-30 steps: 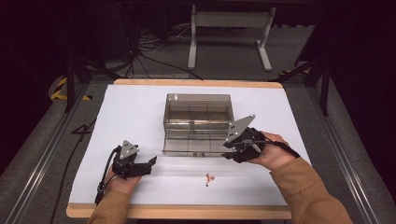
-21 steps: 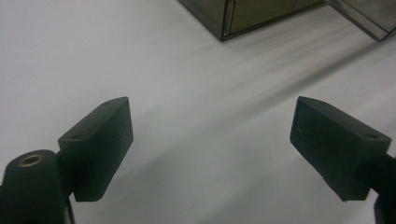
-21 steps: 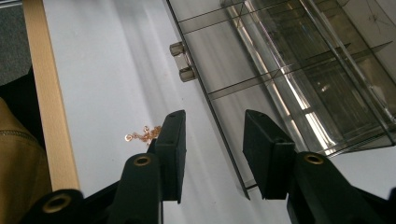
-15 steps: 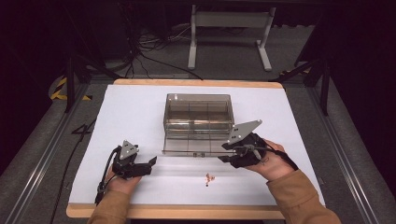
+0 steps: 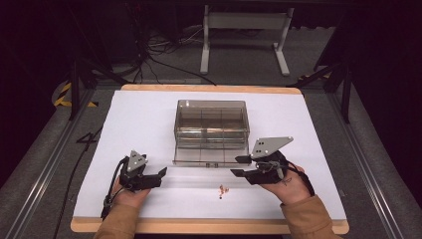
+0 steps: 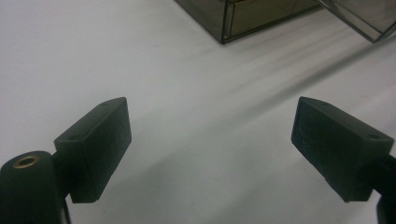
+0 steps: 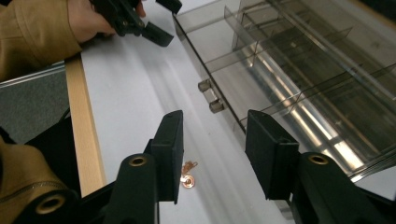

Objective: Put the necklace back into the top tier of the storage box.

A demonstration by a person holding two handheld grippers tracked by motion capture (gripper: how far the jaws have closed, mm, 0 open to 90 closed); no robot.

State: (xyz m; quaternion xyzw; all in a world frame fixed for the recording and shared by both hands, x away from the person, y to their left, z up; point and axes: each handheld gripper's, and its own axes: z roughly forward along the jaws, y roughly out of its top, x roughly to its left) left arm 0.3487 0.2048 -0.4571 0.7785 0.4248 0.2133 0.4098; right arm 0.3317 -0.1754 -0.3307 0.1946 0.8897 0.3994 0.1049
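The clear compartment box (image 5: 211, 130) is lying open mid-table. Small copper pieces (image 5: 222, 189) are waiting just near of it, unpicked. The right gripper (image 5: 238, 166), jaws partly open and empty after widening, is nearing them; the left gripper (image 5: 161, 175) is resting wide open.

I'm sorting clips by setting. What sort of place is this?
Probably a lab or recording workshop, not a home: a white-covered table on dark floor, loose cables behind it, and a bare metal stand.
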